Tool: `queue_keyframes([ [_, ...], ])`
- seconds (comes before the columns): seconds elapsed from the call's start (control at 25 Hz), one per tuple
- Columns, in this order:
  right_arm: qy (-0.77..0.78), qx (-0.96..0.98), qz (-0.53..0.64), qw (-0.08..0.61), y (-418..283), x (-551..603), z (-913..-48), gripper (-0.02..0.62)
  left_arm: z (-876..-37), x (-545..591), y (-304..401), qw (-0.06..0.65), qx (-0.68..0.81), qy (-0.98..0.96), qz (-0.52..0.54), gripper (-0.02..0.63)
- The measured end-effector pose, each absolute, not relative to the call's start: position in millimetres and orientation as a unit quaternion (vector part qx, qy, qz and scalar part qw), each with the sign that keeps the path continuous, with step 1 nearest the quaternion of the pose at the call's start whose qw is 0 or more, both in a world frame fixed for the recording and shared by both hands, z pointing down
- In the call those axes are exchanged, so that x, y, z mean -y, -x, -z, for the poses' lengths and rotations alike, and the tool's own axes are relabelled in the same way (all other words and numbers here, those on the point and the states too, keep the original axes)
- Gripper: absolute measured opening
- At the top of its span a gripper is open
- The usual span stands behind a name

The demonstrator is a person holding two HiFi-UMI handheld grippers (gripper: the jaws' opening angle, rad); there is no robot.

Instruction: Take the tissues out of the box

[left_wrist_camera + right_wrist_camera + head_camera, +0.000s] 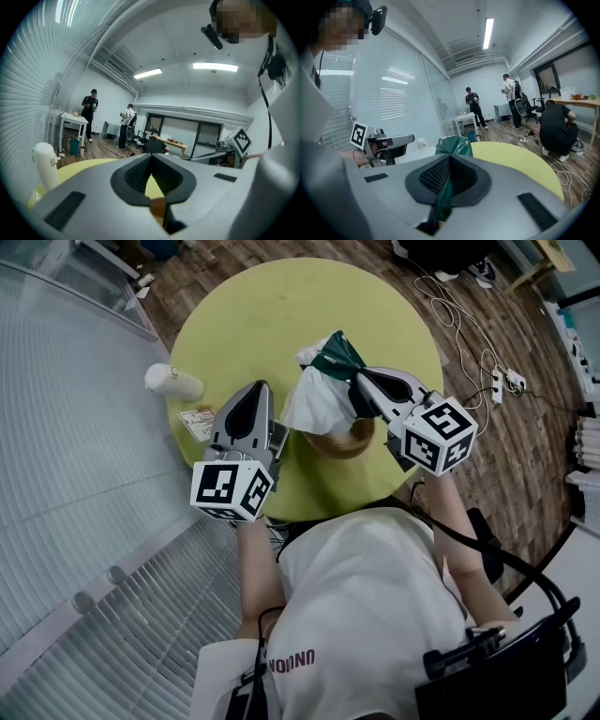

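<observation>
A dark green tissue pack [336, 354] hangs over the round yellow-green table [272, 306], with white tissue [317, 401] spilling from under it. My right gripper [360, 380] is shut on the green wrapper, which shows pinched between its pads in the right gripper view [451, 146]. Below the tissue sits a tan round container [345, 442], partly hidden. To the left of the tissue, a short way off, my left gripper [259, 386] is shut and nothing shows pinched in it [151, 161].
A white bottle [173, 382] lies on its side at the table's left edge and a small printed packet [199, 423] lies near it. Cables and a power strip [497, 381] lie on the wooden floor at the right. A ribbed glass wall [66, 427] runs along the left. People stand far back in the room.
</observation>
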State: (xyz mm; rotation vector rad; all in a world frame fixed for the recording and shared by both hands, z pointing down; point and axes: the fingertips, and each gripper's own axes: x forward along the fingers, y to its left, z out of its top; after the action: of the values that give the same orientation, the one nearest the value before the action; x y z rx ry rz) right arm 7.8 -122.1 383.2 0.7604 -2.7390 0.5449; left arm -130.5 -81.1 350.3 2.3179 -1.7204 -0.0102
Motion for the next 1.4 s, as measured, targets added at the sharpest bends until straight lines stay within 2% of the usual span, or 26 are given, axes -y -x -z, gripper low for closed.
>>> queue_keyframes([
  [1.4, -0.268, 0.946, -0.155, 0.096, -11, 124, -353, 0.017, -327, 79, 128, 0.102, 0.592, -0.8, 0.015, 0.012],
])
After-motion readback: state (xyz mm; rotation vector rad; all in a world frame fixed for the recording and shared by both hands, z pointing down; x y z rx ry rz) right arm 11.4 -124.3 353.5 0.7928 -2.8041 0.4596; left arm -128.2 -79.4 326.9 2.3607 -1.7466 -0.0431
